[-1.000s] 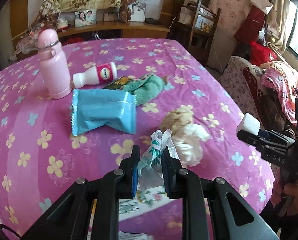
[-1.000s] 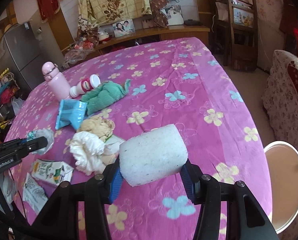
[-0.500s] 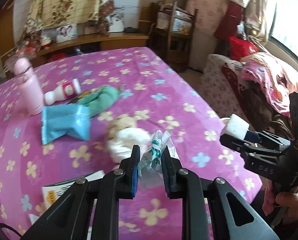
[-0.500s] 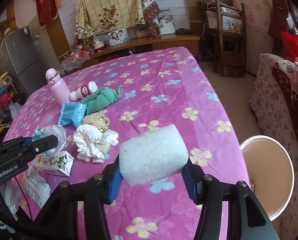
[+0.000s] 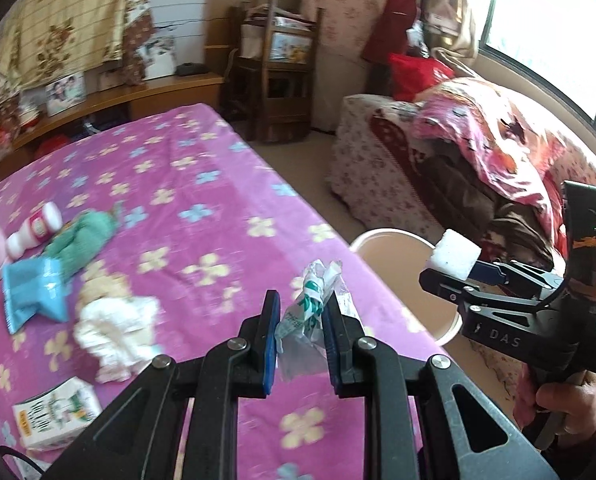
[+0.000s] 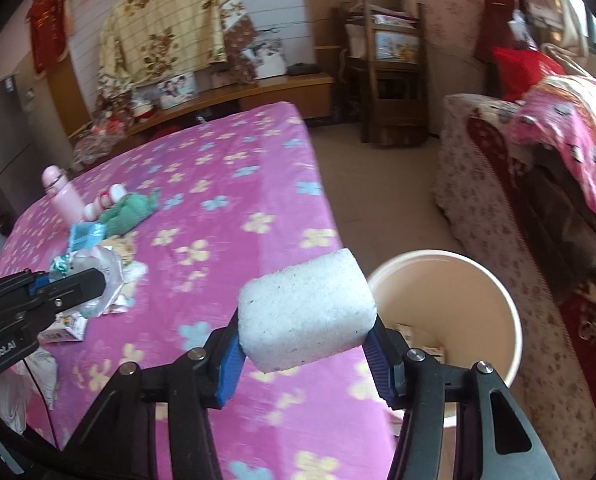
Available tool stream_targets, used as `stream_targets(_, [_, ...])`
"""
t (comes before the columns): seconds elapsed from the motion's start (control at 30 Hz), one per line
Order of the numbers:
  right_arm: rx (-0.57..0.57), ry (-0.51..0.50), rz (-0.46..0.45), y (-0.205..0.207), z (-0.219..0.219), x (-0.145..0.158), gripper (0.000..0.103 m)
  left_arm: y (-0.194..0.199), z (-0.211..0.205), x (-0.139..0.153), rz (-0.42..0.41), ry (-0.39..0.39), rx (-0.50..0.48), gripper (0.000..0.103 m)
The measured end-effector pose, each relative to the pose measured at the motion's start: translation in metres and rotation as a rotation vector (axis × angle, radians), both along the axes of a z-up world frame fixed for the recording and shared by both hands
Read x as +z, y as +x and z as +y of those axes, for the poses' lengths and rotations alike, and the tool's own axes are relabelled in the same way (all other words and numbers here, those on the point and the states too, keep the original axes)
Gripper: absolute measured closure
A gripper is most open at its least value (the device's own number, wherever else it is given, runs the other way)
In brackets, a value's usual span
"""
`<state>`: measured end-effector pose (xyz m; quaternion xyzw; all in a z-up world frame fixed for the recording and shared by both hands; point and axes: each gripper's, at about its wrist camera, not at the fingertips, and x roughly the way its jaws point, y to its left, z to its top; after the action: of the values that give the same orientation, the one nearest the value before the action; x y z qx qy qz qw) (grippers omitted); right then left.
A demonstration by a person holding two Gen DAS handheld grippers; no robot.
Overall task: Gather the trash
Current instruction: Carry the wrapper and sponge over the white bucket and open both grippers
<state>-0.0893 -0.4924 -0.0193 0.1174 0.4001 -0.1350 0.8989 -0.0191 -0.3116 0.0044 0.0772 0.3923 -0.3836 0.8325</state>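
Desk (image 6: 226,184) under pink flowered cloth, cream bin (image 6: 449,320) on floor just beside its edge, leftover trash near far side. Right hand-held gripper (image 6: 305,344) clamps white foam block (image 6: 305,316) near bin rim; left hand-held gripper (image 5: 299,336) pinches crumpled plastic wrapper (image 5: 313,304) above desk edge. Risk: releasing early drops either outside bin, light wrapper may cling to pads; bin bottom mostly hidden, left view motion-blurred.

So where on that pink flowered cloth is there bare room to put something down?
The far half of the tablecloth, toward the wooden shelf, is bare, as is the strip along the edge beside the bin. The near left is crowded: green cloth, blue packet, crumpled tissue, carton.
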Motion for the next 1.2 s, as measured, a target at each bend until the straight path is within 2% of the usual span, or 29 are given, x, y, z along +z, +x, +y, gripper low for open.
stream_targets(0.2, [-0.069, -0.012, 0.022, -0.020, -0.034, -0.007, 0.046, -0.010, -0.045, -0.001, 0.016, -0.008, -0.081, 0.081])
stream_targets(0.53, [-0.142, 0.014, 0.051, -0.043, -0.075, -0.026, 0.045, -0.019, -0.101, -0.011, 0.047, -0.009, -0.159, 0.081])
stream_targets(1.07, [-0.214, 0.037, 0.085, -0.058, -0.114, -0.049, 0.045, -0.018, -0.155, -0.026, 0.058, 0.013, -0.210, 0.081])
stream_targets(1.2, [-0.231, 0.045, 0.094, -0.059, -0.122, -0.056, 0.045, -0.018, -0.161, -0.031, 0.061, 0.019, -0.219, 0.076])
